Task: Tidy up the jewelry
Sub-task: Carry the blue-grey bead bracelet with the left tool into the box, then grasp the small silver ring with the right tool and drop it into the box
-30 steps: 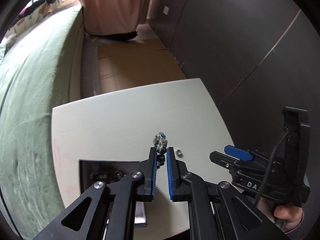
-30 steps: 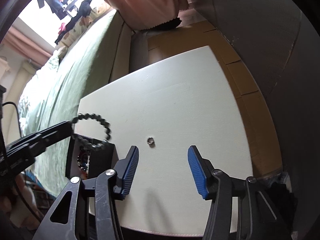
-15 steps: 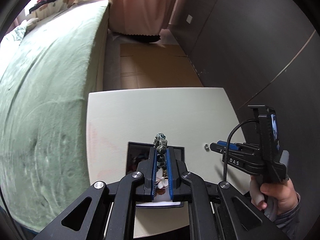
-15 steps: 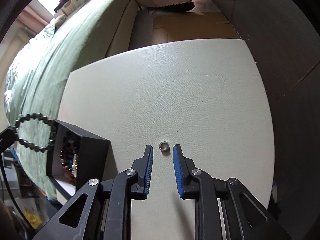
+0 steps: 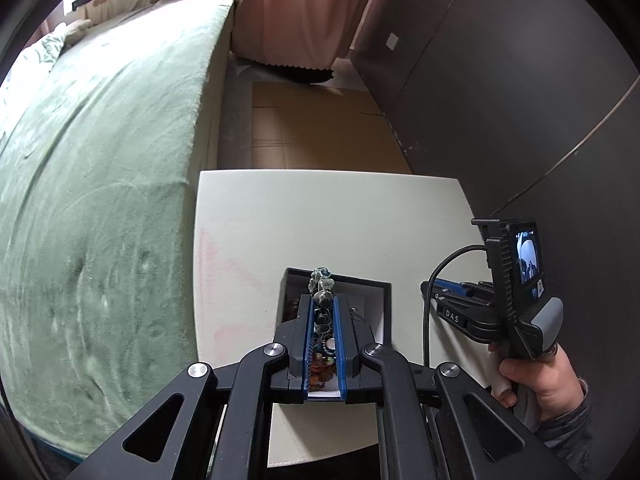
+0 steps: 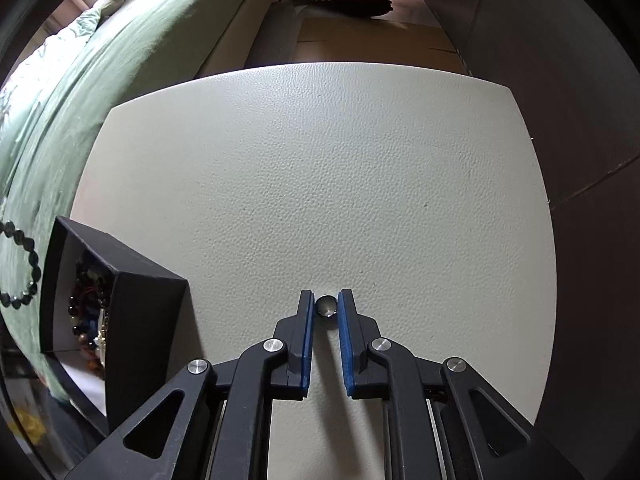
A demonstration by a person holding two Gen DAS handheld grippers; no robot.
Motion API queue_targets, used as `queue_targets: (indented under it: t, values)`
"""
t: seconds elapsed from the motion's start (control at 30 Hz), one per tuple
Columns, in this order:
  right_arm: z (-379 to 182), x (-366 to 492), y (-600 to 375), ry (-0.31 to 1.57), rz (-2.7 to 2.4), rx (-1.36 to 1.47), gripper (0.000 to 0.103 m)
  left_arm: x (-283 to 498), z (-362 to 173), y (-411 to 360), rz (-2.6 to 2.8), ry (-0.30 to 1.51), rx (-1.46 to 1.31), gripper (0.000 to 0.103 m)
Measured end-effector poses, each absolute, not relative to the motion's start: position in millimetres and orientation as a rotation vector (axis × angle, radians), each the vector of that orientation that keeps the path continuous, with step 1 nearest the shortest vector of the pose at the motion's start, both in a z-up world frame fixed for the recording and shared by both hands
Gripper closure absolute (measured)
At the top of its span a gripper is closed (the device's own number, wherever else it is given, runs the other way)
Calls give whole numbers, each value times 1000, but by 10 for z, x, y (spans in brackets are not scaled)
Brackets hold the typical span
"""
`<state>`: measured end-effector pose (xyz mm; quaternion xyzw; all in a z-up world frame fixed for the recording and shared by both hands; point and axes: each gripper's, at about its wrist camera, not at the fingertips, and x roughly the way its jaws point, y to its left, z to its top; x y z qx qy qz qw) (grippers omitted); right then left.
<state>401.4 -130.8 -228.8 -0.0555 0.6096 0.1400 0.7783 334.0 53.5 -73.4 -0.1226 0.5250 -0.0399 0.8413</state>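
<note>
Left wrist view, bracelet: the left gripper [image 5: 324, 308] is clamped narrow on a dark beaded bracelet [image 5: 322, 298], held right above the open black box [image 5: 384, 300]; not yet dropped in
Left wrist view, box: it sits on the pale table [image 5: 320, 220], already holding mixed beads; the right hand [image 5: 544, 376] is beside the box, on its far side from the green bed [image 5: 100, 160]
Right wrist view, ring: the right gripper [image 6: 326, 306] has just been closing; its pads flank a small ring [image 6: 325, 306] lying on the table, well apart from the box [image 6: 148, 320]; real contact I cannot tell
Right wrist view, progress: several pieces are stowed; I judge bracelet [image 6: 20, 268] and ring remain
</note>
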Motion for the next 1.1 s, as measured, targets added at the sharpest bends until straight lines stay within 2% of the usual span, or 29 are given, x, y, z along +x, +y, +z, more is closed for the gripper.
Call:
queue_targets:
  t: [0.4,0.47,0.53,0.6,1.1]
  values:
    - [-1689,3659,-1652,1216,336,5,90,3421,-938,281,-154,1162,-296,92]
    - [-1559,3585,-1677,1194,355,20,90,3407,-977,333,-138,1178,-315,83]
    - [-1445,3555,-1607,1174,375,24,90,3346,-957,408,-130,1162,-330,53]
    - [-1327,3486,-1556,1152,396,23,90,3279,-893,468,-116,1132,-336,45]
    - [-930,3032,-824,1094,589,36,90,2734,-681,1018,-35,1068,-389,45]
